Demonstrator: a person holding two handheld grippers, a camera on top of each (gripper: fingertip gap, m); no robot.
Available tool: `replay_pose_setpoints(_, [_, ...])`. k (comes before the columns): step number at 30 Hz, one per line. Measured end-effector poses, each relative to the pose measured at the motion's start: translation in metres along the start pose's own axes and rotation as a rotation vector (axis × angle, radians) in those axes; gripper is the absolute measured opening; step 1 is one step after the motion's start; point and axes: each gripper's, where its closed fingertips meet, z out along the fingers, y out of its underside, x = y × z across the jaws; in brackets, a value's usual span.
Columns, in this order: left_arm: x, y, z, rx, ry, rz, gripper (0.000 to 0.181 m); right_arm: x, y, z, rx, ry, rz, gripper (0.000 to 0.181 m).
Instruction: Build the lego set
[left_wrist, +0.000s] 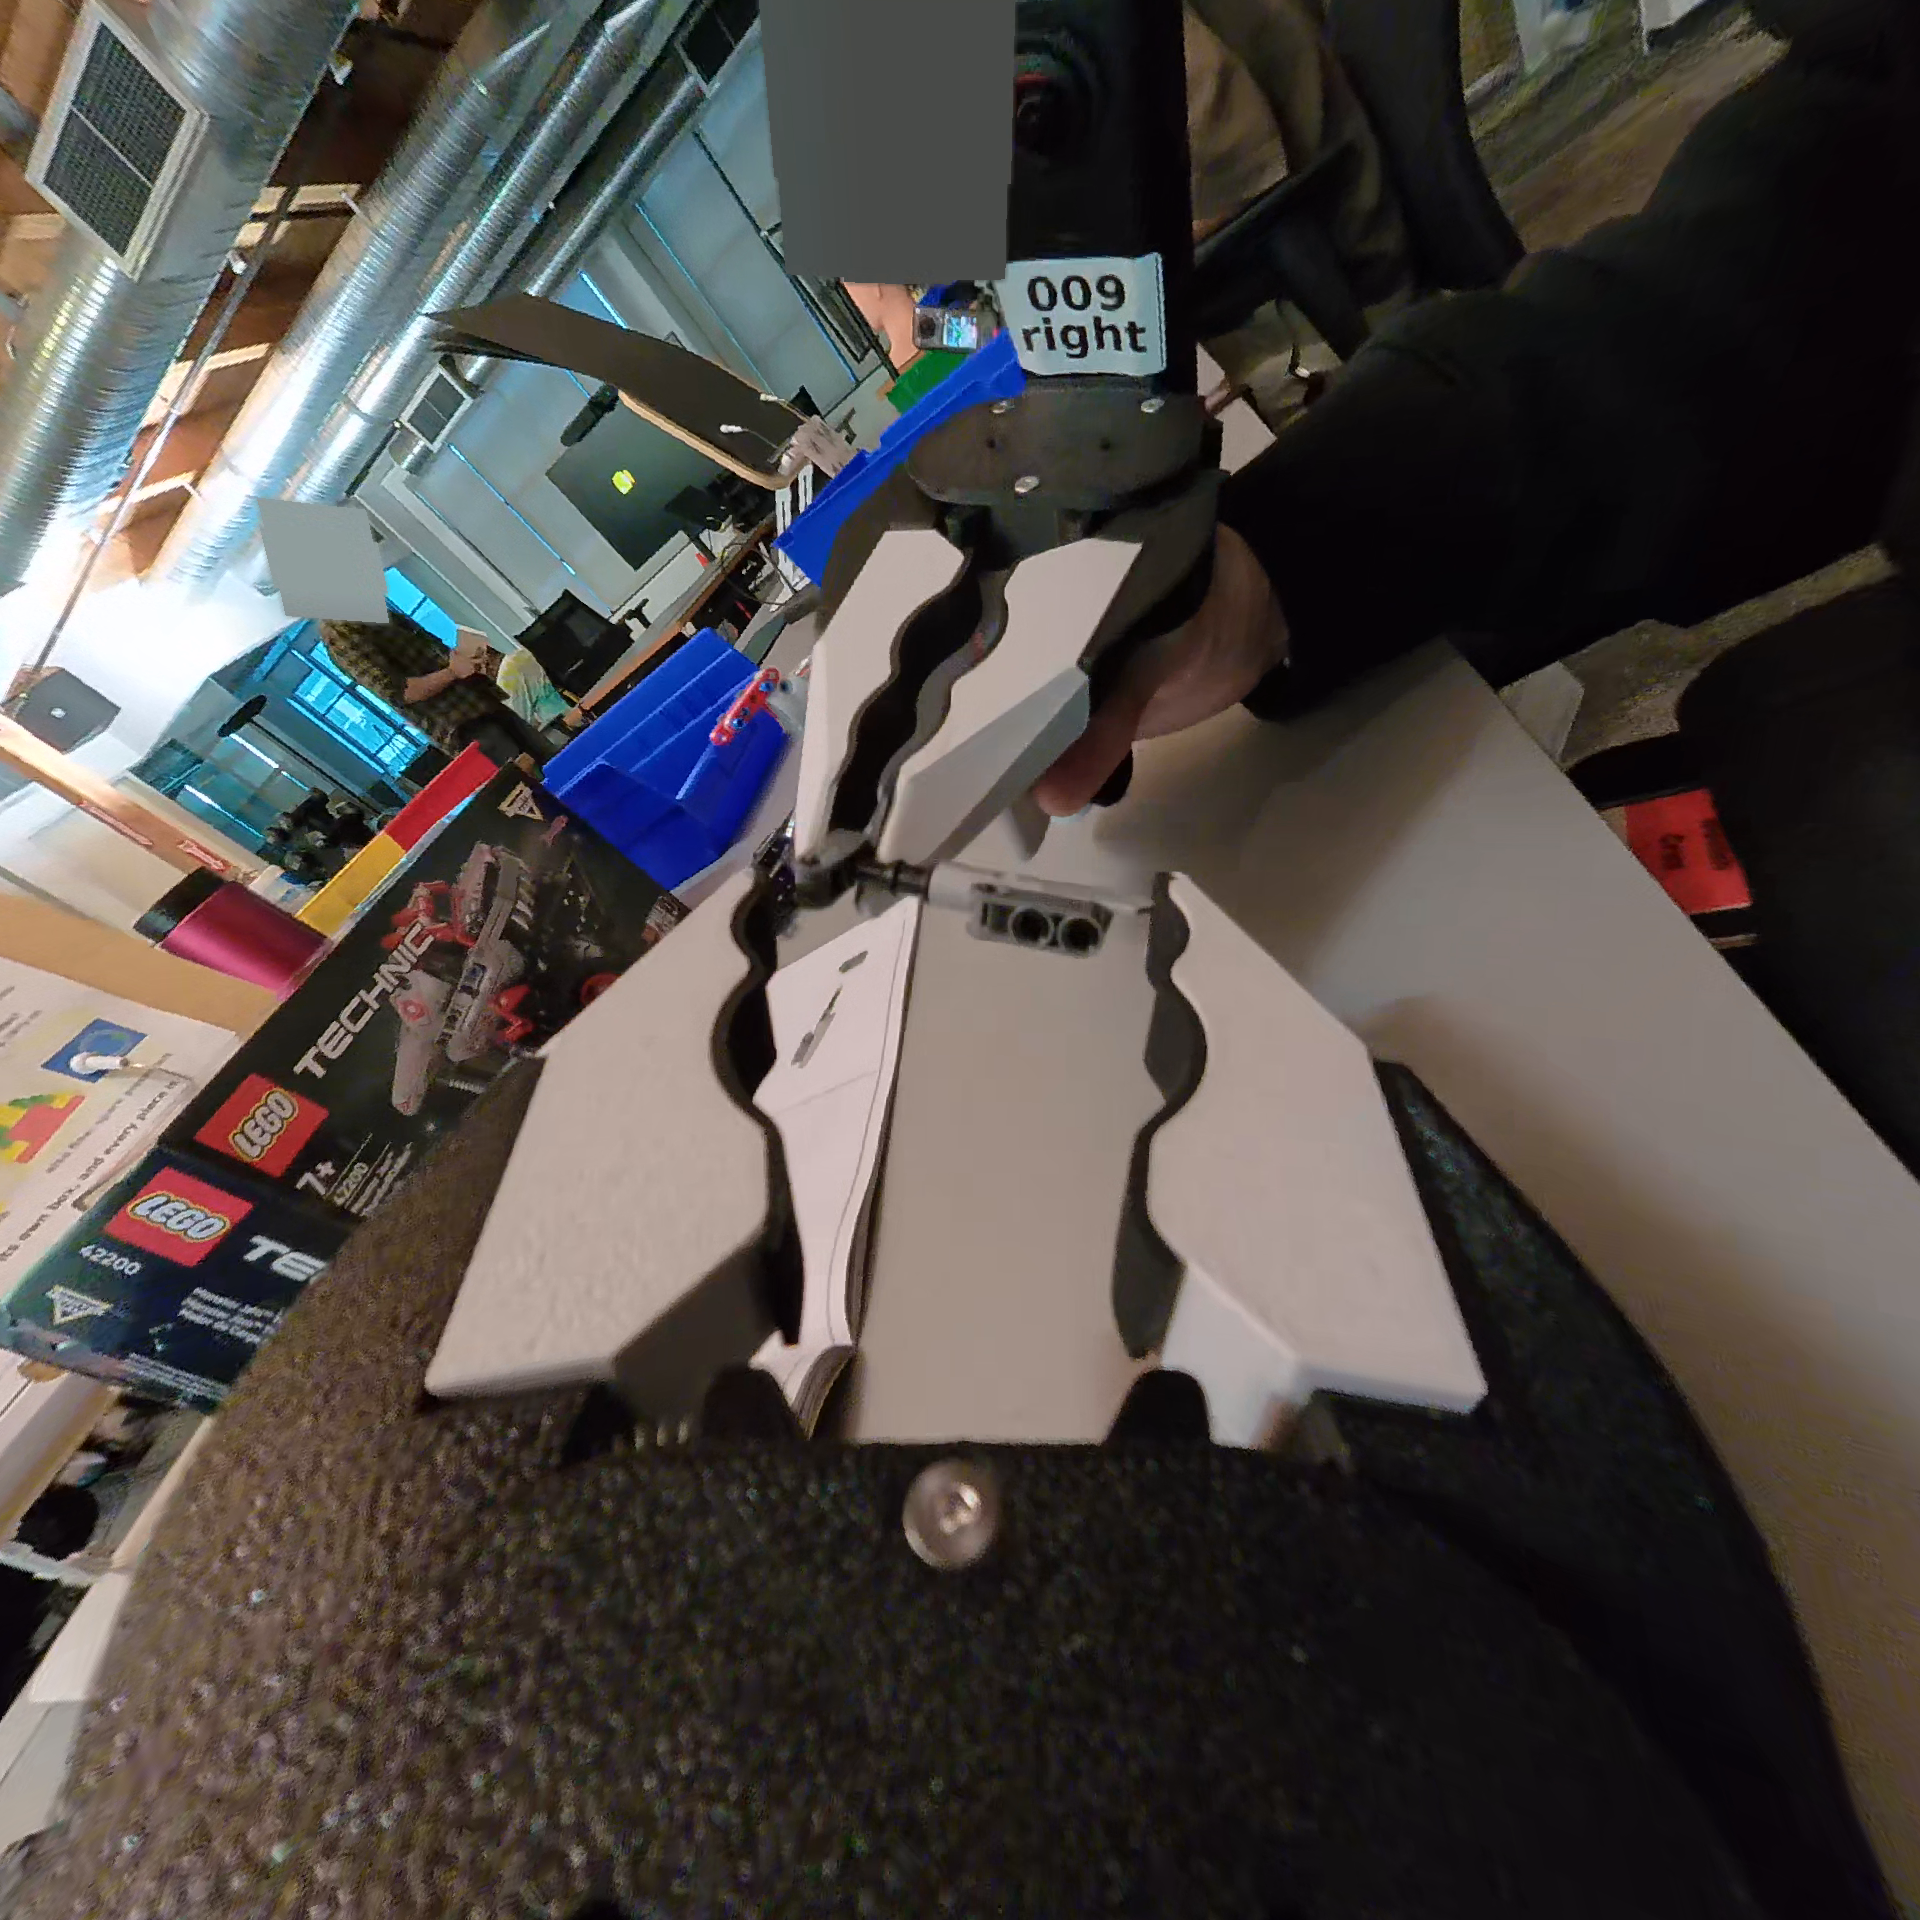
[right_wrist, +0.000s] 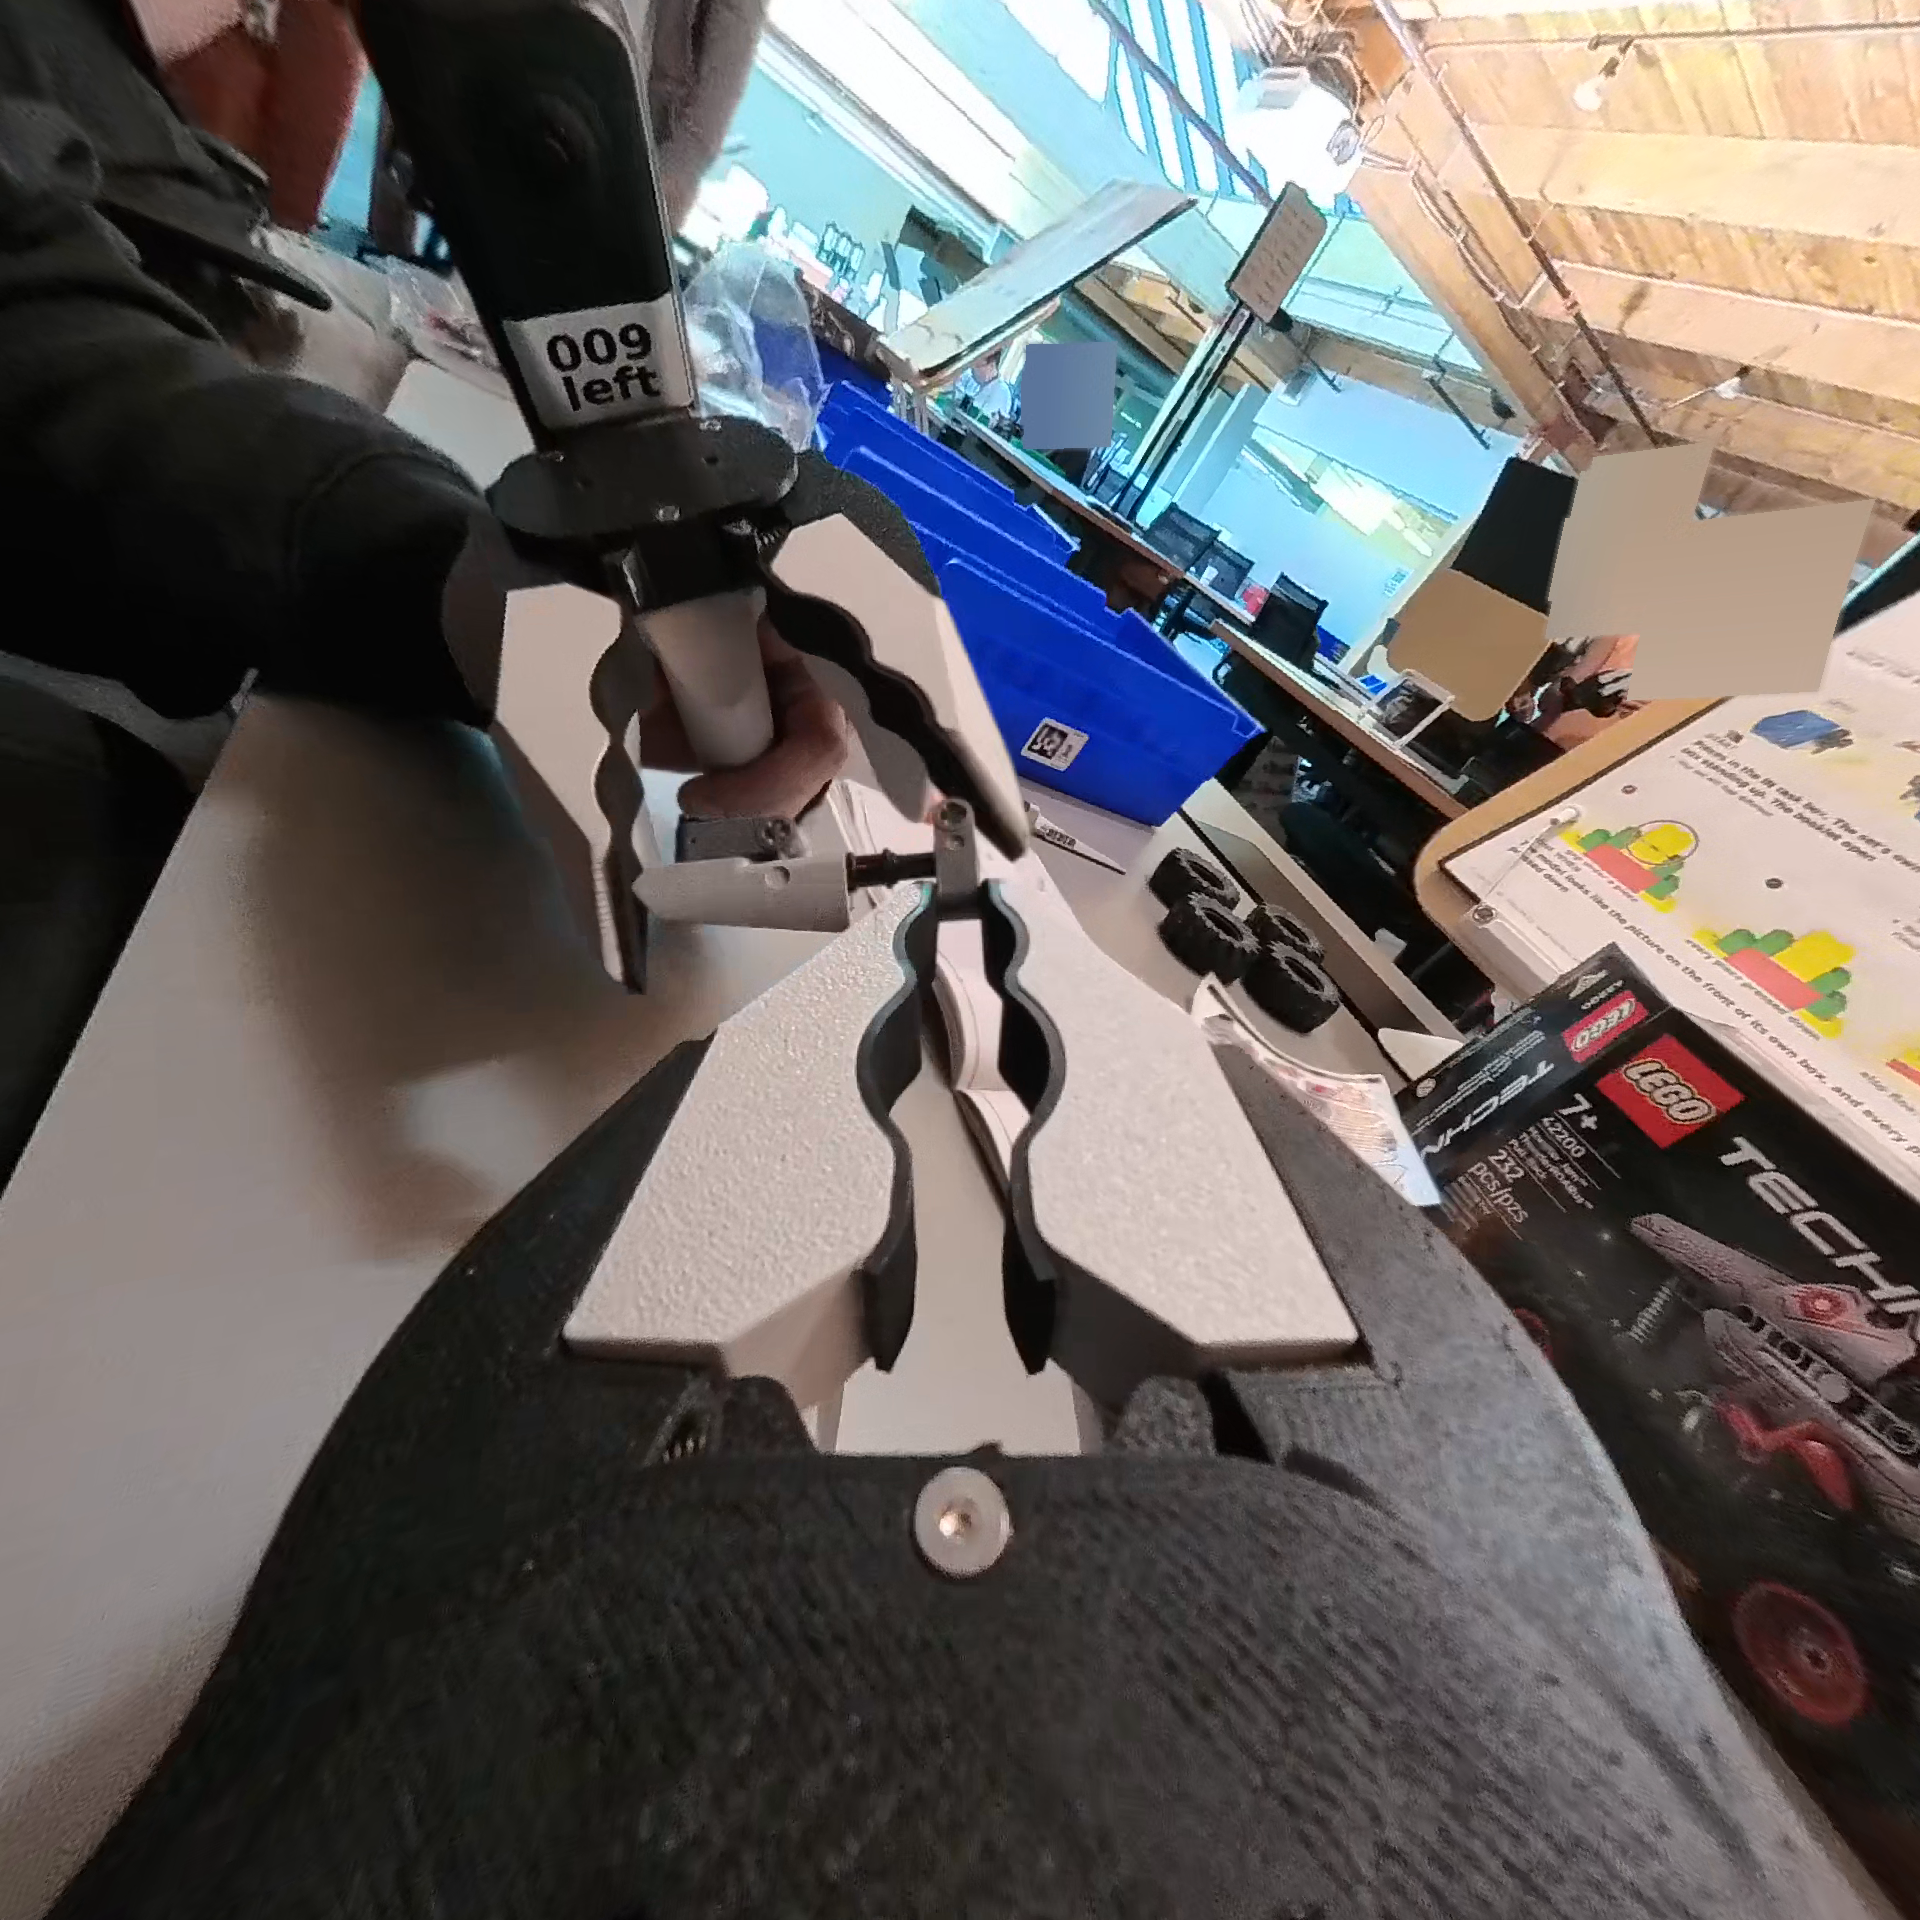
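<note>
A light grey Lego beam (left_wrist: 1039, 920) with a black axle (left_wrist: 894, 875) sticking out of one end hangs above the white table (left_wrist: 1403, 935). My left gripper (left_wrist: 961, 899) stands wide, and the beam, axle and connector span from one fingertip to the other. My right gripper (left_wrist: 831, 847) comes from the far side and is shut on a small dark grey connector (right_wrist: 954, 831) at the axle's free end. In the right wrist view my right gripper (right_wrist: 956, 909) pinches the connector's lower part. The beam (right_wrist: 748, 883) lies across the left gripper (right_wrist: 821, 883).
The Lego box (right_wrist: 1714, 1195) lies at the table's side, with several black tyres (right_wrist: 1236, 935) beyond it. An open booklet (left_wrist: 831, 1091) lies under the grippers. Blue bins (right_wrist: 1039, 644) stand at the back. A printed instruction sheet (right_wrist: 1714, 883) lies on the neighbouring table.
</note>
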Motion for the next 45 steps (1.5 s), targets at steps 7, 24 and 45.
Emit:
replay_pose_setpoints(7, [0.003,0.012,0.003,-0.075,-0.01,0.046,0.067,-0.002,0.01,0.006,-0.033,0.027,-0.032,0.007])
replay_pose_setpoints(24, [0.004,0.02,0.004,-0.128,-0.006,0.005,0.067,-0.002,0.018,0.008,-0.056,0.036,0.0,0.006])
replay_pose_setpoints(45, [0.006,0.039,0.007,-0.247,-0.021,0.137,0.064,-0.006,0.035,-0.001,-0.215,-0.063,-0.139,0.012])
